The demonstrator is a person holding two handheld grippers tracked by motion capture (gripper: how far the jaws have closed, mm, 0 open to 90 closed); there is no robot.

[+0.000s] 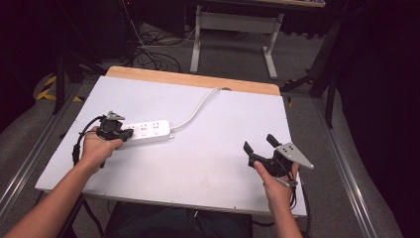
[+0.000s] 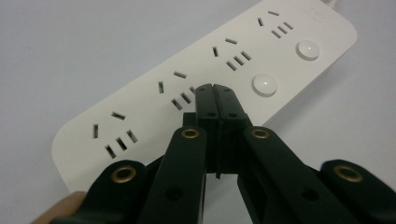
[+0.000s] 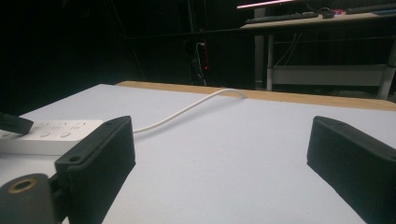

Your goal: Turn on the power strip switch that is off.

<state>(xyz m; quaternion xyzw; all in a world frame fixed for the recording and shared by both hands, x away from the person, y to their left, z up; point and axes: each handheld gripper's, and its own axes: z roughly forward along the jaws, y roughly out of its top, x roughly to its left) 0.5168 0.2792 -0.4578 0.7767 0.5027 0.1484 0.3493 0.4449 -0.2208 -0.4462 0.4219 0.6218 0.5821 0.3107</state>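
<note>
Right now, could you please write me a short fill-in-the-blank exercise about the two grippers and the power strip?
1. The left gripper has its jaws ____ over the power strip.
2. The right gripper has its jaws ____, with nothing between them.
3. The power strip and its cord are ____ in colour.
4. The power strip has ____ round buttons.

Missing words: shut; open; white; two

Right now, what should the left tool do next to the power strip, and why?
Probably ease straight down a little. The left tool is shut, its tip over the power strip between the sockets and a round white button, so a small dip or nudge toward that button seems likely. The right tool waits open.
</note>
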